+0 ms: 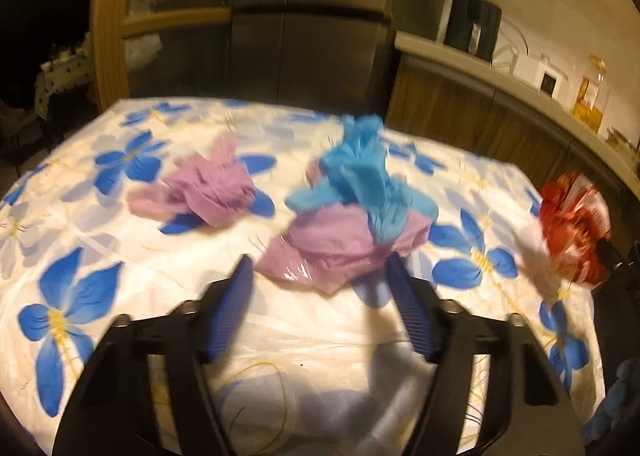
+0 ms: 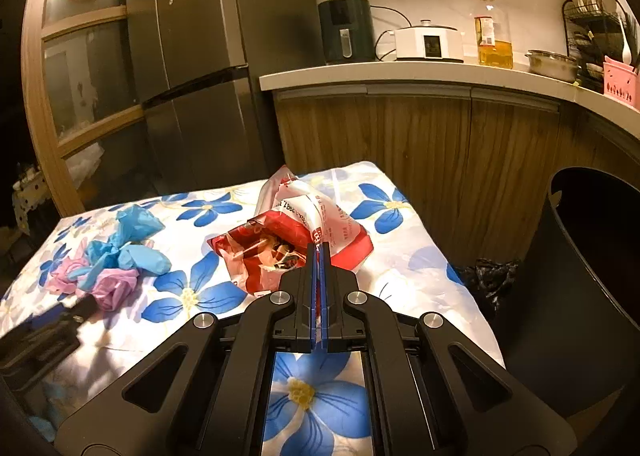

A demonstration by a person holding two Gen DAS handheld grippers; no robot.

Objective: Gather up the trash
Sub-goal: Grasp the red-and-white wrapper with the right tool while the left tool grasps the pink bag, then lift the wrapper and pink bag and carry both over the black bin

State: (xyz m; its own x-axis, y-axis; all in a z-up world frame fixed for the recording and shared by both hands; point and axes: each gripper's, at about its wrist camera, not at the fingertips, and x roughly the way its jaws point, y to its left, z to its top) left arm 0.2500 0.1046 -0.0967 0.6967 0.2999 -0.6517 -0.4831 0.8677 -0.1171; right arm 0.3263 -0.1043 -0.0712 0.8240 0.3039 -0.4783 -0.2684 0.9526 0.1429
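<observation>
Red wrapper [image 2: 288,244] lies on the floral worktop [image 2: 400,256], right gripper [image 2: 320,252] fingers clamped together on its edge. Left gripper [image 1: 320,268] fingers spread apart just before the blue-and-purple bag wad [image 1: 352,216]; 1 more purple bag [image 1: 204,188] beyond. Black bin [image 2: 580,288] beside worktop.
</observation>
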